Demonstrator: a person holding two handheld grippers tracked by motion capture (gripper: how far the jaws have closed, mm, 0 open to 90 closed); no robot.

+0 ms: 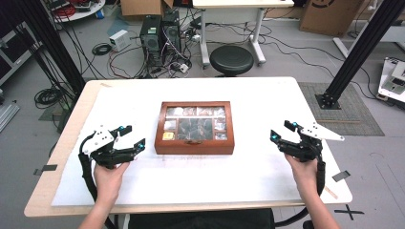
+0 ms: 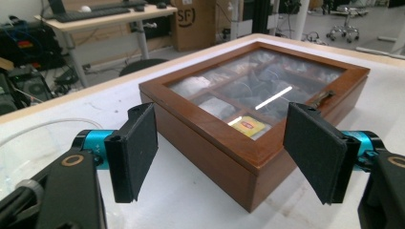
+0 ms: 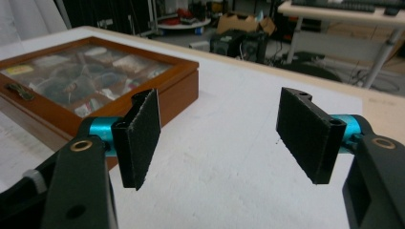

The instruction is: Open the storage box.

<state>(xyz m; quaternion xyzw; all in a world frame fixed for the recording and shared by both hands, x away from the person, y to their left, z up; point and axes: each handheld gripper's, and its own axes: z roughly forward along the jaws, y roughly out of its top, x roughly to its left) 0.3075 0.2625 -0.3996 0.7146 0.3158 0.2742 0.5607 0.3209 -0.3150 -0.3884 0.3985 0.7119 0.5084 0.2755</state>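
A brown wooden box point(image 1: 195, 128) with a glass lid lies shut in the middle of the white table point(image 1: 258, 100); several compartments with packets show through the glass. In the left gripper view the box point(image 2: 248, 114) stands just ahead, a yellow packet point(image 2: 248, 126) under its glass and a metal clasp point(image 2: 324, 97) on its front edge. My left gripper point(image 1: 132, 137) hovers left of the box, open, nothing between its pads point(image 2: 136, 150). My right gripper point(image 1: 282, 130) hovers to the right of the box, open and empty; the box point(image 3: 90, 81) lies to its left.
Beyond the table's far edge stand a black stool point(image 1: 231, 59), computer towers point(image 1: 160, 36) with tangled cables and a white desk point(image 1: 234, 19). Black frame posts point(image 1: 358, 52) rise at both sides. Bare white tabletop lies between each gripper and the box.
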